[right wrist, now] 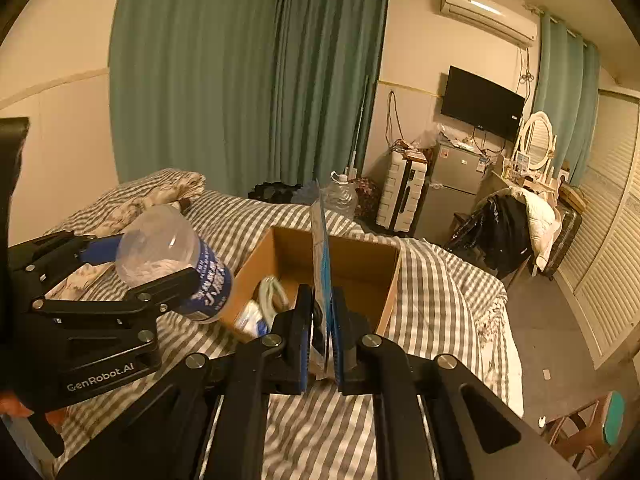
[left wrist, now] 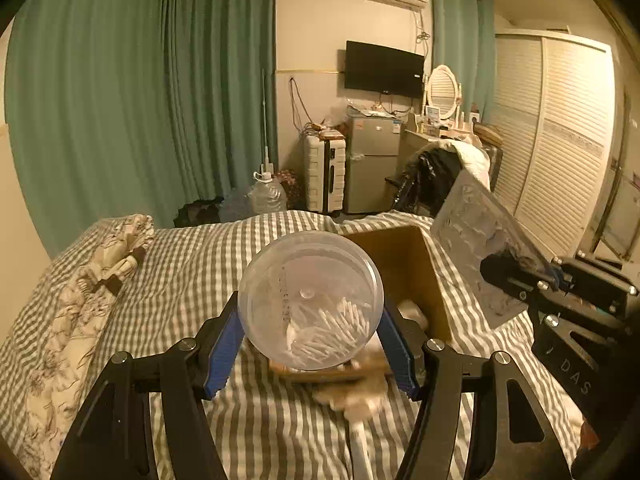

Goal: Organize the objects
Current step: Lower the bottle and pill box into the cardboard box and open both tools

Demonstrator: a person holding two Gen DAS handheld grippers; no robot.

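Clear plastic cotton-swab jar (left wrist: 310,300) sits clamped in the left gripper (left wrist: 311,340). The right gripper (right wrist: 323,336) pinches a flat blister pack (right wrist: 321,248) above the cardboard box (right wrist: 360,256).

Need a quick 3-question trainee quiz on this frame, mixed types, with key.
1. True or false: the left gripper holds the cotton swab jar on its side.
2. The flat blister pack is pinched by the: A) left gripper B) right gripper C) neither.
3. Fill in: beyond both grippers, on the striped bedsheet, sits an open ____.

Key: 1 true; 2 B; 3 cardboard box.
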